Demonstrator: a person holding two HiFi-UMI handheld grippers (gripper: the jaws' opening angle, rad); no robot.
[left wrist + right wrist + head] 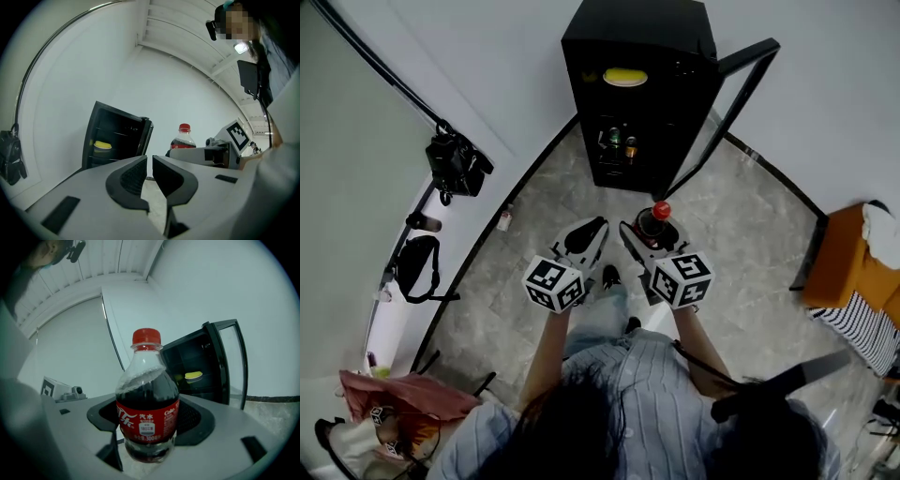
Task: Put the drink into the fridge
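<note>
Cola bottle (147,399), lower body hidden in the head view, stands upright, cap up, clamped by the right gripper (149,425); left gripper (149,173) is all but closed and empty.

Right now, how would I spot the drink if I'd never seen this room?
Find the open black fridge against the white wall. In front of it, the right gripper clamps a bottle of dark cola. Its red cap and red label set it apart from the small cans inside.

blk bag (457,164) L wall | orange seat (836,261) R | pink bag (403,394) btm-L
</note>
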